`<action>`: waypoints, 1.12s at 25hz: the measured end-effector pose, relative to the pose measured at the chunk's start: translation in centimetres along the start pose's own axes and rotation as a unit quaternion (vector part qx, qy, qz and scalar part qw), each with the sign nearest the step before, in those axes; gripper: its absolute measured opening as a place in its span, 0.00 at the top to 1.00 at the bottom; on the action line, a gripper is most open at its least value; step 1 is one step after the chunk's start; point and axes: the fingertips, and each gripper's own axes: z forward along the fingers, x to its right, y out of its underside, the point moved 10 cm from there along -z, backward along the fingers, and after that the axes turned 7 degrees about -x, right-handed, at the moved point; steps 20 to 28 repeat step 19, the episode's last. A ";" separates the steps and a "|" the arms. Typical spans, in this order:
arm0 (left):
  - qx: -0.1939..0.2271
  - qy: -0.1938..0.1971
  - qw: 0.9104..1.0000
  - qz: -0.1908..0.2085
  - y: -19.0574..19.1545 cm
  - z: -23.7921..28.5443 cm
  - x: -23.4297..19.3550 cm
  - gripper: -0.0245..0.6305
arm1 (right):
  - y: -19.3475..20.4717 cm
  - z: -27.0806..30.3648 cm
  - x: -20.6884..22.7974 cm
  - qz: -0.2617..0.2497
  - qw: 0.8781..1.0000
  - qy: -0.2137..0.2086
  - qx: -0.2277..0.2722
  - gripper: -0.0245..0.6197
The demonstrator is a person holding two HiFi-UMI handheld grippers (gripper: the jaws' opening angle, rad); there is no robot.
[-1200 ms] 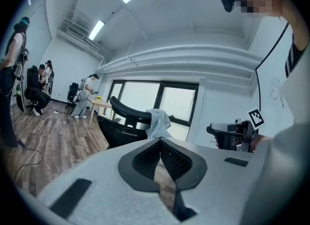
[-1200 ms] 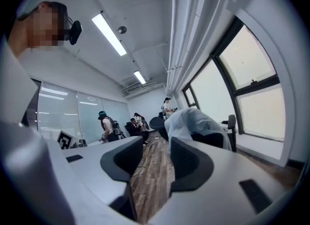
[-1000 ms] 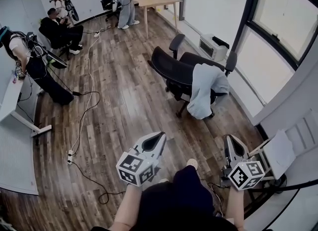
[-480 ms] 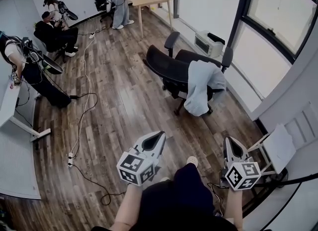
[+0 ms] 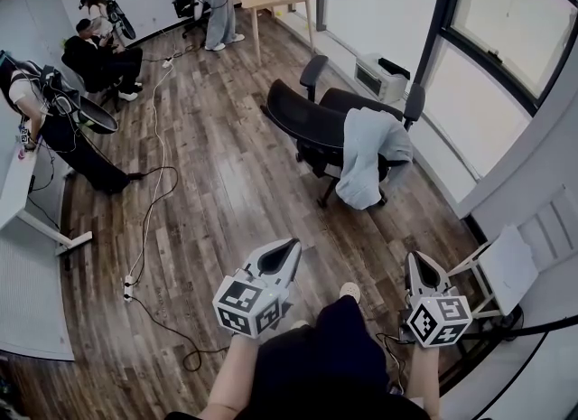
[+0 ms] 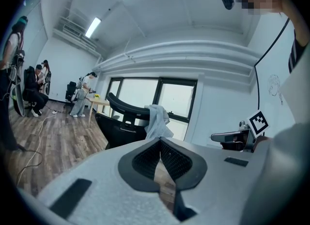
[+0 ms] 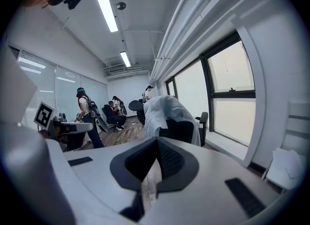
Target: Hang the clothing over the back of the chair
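Both claws are pressed shut with nothing between the pads: the left claw [image 5: 291, 245] and the right claw [image 5: 415, 256] hang close to the person's body, side by side and pointing a little below level. The clothing [image 5: 366, 161], a pale grey garment, is well ahead of both tips, nearer the right claw's line than the left's, and well apart from either. It lies draped over the back of the chair [image 5: 302, 120], toward one end of the backrest. Its long axis runs down from the top edge, and the loose hem points at the floor [image 5: 226, 201] on the side facing the claws. Judging by that, the hanging step looks finished and the task is as good as done. The next move likely calls for no grasp. At most, one claw would reach forward to straighten a fold if the garment sits too far to one side and threatens to slide.
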 end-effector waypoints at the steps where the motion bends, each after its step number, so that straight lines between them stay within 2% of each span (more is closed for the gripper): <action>1: -0.001 0.000 1.000 0.000 0.1 0.0 0.0 0.95 | 0.0 0.0 0.0 0.000 1.000 -0.001 -0.001 0.96; 28: -0.006 -0.003 1.000 -0.005 1.0 -0.6 0.4 0.95 | 0.5 -0.1 -0.7 -0.030 0.999 0.006 -0.015 0.96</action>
